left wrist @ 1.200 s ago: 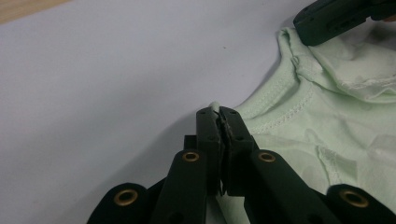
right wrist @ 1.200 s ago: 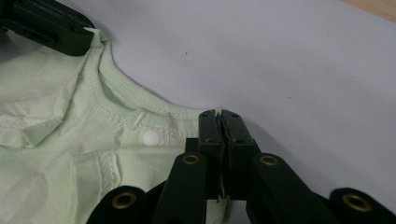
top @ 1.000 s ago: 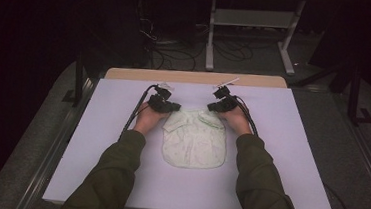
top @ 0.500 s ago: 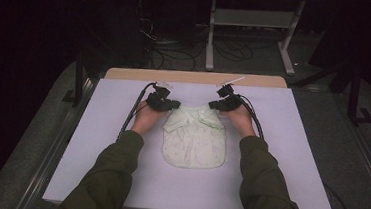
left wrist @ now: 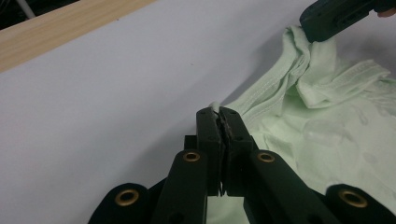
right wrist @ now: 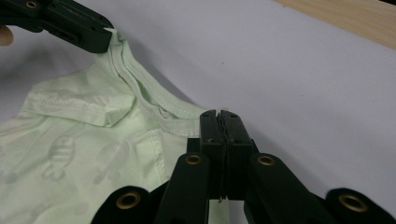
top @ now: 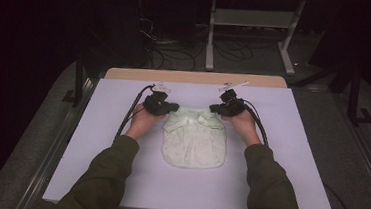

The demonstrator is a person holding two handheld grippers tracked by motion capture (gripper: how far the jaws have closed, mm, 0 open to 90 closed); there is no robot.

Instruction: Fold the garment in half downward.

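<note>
So it's a small pale mint-green cotton garment (top: 194,140) with a faint fish print and stitched hems, lying mostly flat on the table. Its far edge is bunched and lifted a bit, and each top corner is pinched between closed black fingertips (left wrist: 219,122). The rest hangs back toward the person, rounded along the near hem.

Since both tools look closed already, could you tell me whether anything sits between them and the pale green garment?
Nothing visible does: the left tool and right tool each pinch the pale green cotton garment directly at its upper edge.
</note>
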